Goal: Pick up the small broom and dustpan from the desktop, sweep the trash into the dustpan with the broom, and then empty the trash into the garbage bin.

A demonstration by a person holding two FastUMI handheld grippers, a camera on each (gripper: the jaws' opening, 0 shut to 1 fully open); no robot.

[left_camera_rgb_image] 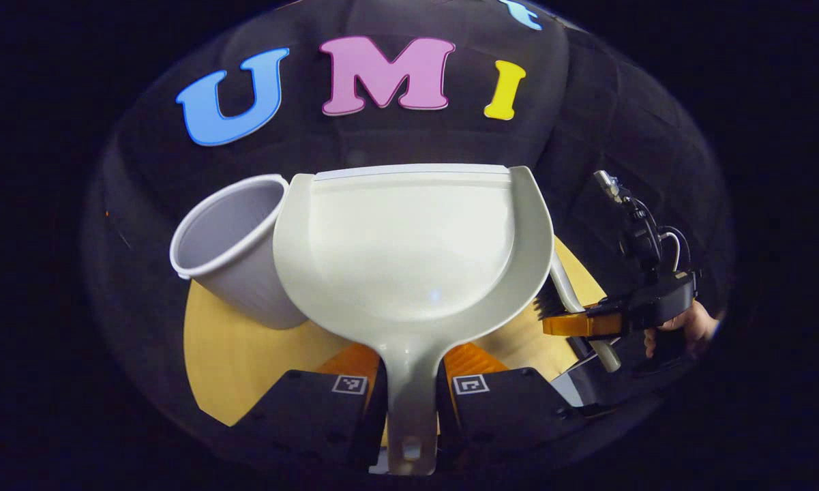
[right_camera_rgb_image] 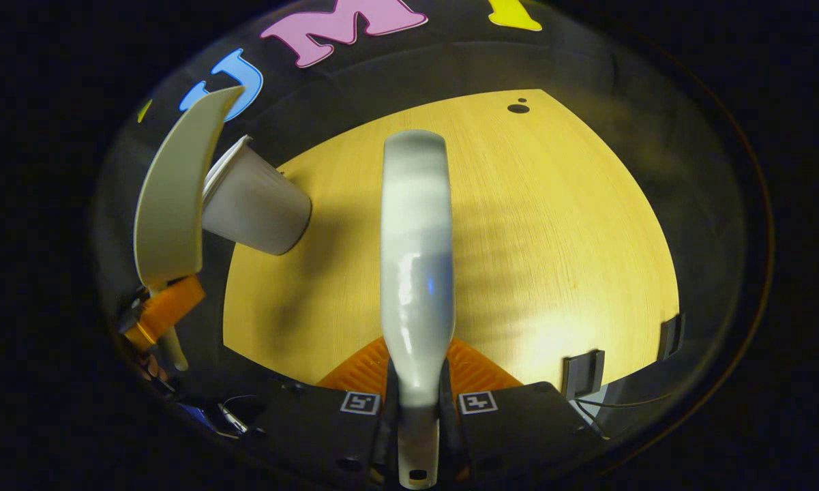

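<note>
My left gripper [left_camera_rgb_image: 412, 372] is shut on the handle of the pale dustpan [left_camera_rgb_image: 409, 252], which is held up with its lip toward the wall; its inside looks bare. The white garbage bin [left_camera_rgb_image: 232, 252] stands just left of the pan, its rim touching or nearly touching it. My right gripper [right_camera_rgb_image: 417, 378] is shut on the white handle of the small broom [right_camera_rgb_image: 416, 259], which points out over the wooden desktop [right_camera_rgb_image: 552, 239]. From there the dustpan [right_camera_rgb_image: 174, 198] shows edge-on at the left, against the bin [right_camera_rgb_image: 256, 204], above the left gripper [right_camera_rgb_image: 164, 310].
The right gripper [left_camera_rgb_image: 586, 324] with the broom [left_camera_rgb_image: 573, 293] and a hand [left_camera_rgb_image: 689, 327] sits to the right of the pan. Two dark clips [right_camera_rgb_image: 582, 372] stick up at the desktop's near right edge. Small dark holes [right_camera_rgb_image: 518, 108] mark the far corner.
</note>
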